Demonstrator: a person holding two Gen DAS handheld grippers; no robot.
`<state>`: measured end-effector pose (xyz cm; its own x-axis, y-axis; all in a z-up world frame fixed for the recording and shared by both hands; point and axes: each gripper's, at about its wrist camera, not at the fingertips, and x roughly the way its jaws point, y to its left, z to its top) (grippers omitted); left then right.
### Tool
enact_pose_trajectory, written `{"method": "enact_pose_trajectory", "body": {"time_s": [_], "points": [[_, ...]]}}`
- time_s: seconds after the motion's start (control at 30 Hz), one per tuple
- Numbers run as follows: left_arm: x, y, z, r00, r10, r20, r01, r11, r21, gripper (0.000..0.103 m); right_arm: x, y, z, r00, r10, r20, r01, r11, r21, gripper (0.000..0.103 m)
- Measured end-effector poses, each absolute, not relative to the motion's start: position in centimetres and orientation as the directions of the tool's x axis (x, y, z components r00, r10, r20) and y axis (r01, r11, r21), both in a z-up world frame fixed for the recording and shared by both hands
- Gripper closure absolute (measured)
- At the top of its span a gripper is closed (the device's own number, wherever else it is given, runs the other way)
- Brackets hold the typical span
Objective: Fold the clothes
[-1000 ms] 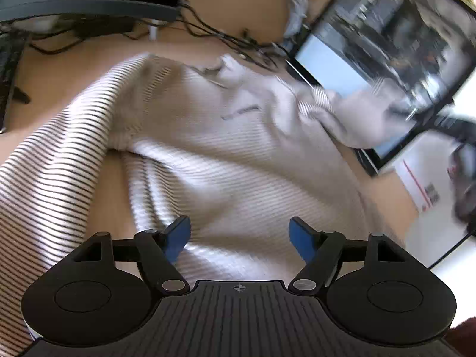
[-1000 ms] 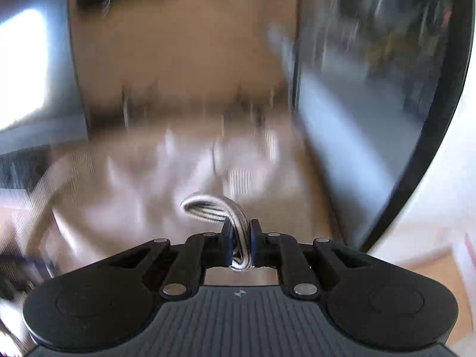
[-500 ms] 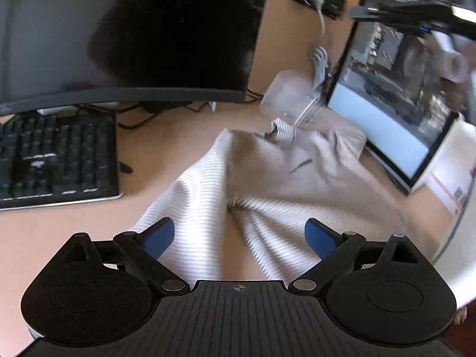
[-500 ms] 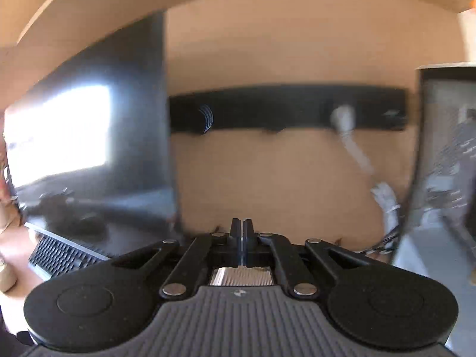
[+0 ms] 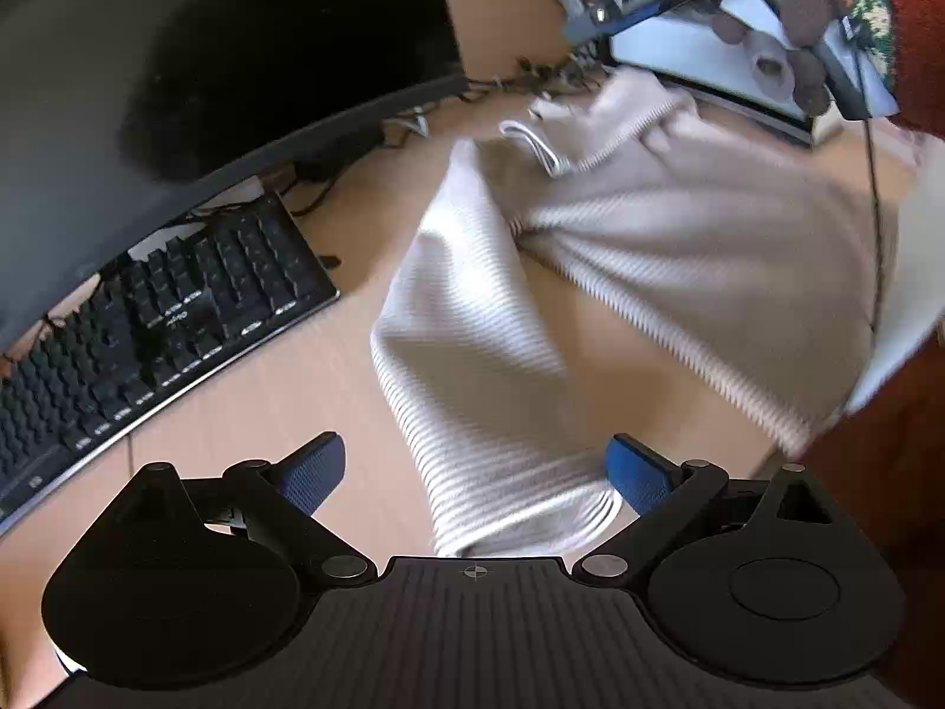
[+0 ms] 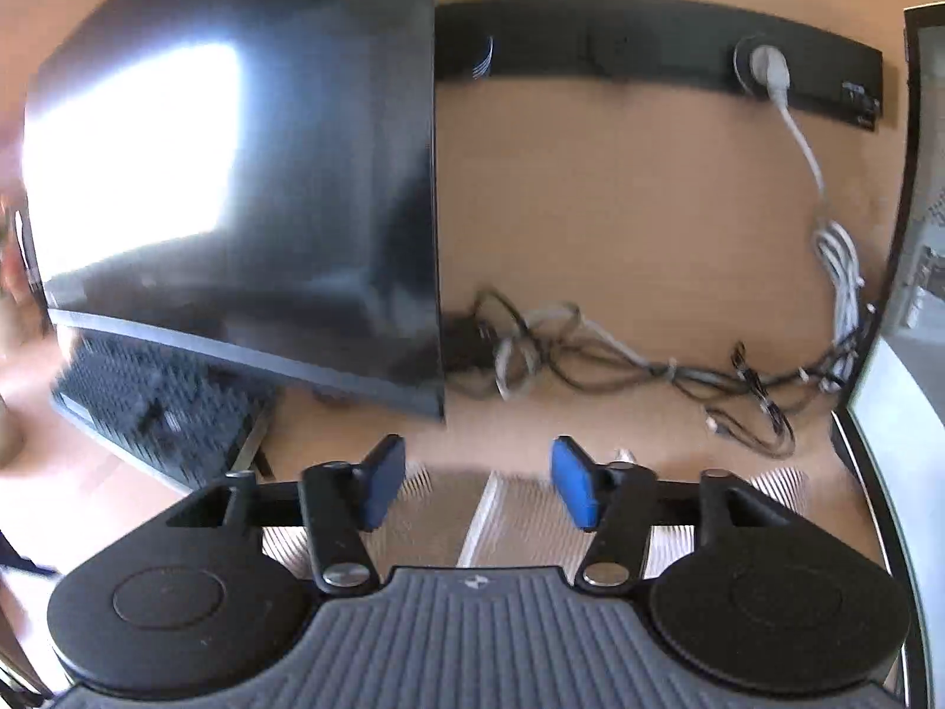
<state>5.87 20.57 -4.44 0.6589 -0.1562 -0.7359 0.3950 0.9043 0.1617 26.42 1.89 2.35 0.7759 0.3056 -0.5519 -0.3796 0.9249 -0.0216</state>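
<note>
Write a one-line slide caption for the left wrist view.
Open left gripper poised over a striped beige garment on a wooden desk beside a keyboard.

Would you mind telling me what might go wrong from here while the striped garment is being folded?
The striped garment lies bunched near the tangled cables, so a pull could snag or drag them. The keyboard sits close beside the cloth and might get swept. Both tools, left and right, are open, holding nothing, so the fold could slump.

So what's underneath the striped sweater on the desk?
The striped sweater lies directly on the wooden desk, visible around its edges. Whatever sits beneath its bunched middle is covered and cannot be seen.
</note>
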Motion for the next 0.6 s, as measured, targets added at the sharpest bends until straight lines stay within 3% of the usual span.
{"method": "enact_pose_trajectory", "body": {"time_s": [0.13, 0.3, 0.37, 0.43, 0.5, 0.6], "points": [[6.2, 20.8, -5.0, 0.634, -0.155, -0.757, 0.428, 0.886, 0.177, 0.005, 26.0, 3.4, -1.6, 0.779, 0.215, -0.589, -0.368, 0.917, -0.152, 0.047], [7.5, 20.6, -4.4, 0.645, -0.167, -0.746, 0.416, 0.896, 0.158, 0.004, 27.0, 4.4, -2.6, 0.786, 0.208, -0.582, -0.341, 0.931, -0.128, 0.047], [7.6, 21.1, -3.9, 0.66, -0.166, -0.732, 0.397, 0.905, 0.152, 0.004, 27.4, 4.8, -2.8, 0.789, 0.21, -0.578, -0.33, 0.938, -0.109, 0.058], [7.6, 21.7, -3.6, 0.672, -0.164, -0.722, 0.373, 0.917, 0.139, 0.004, 27.7, 5.2, -3.0, 0.792, 0.212, -0.573, -0.318, 0.944, -0.091, 0.086], [7.4, 22.5, -3.7, 0.675, -0.166, -0.719, 0.35, 0.93, 0.113, 0.004, 28.1, 5.6, -3.2, 0.795, 0.213, -0.568, -0.307, 0.949, -0.073, 0.095], [7.3, 23.3, -4.6, 0.658, -0.178, -0.732, 0.337, 0.938, 0.075, 0.004, 28.5, 6.3, -3.1, 0.795, 0.234, -0.559, -0.307, 0.951, -0.038, 0.096]]}}
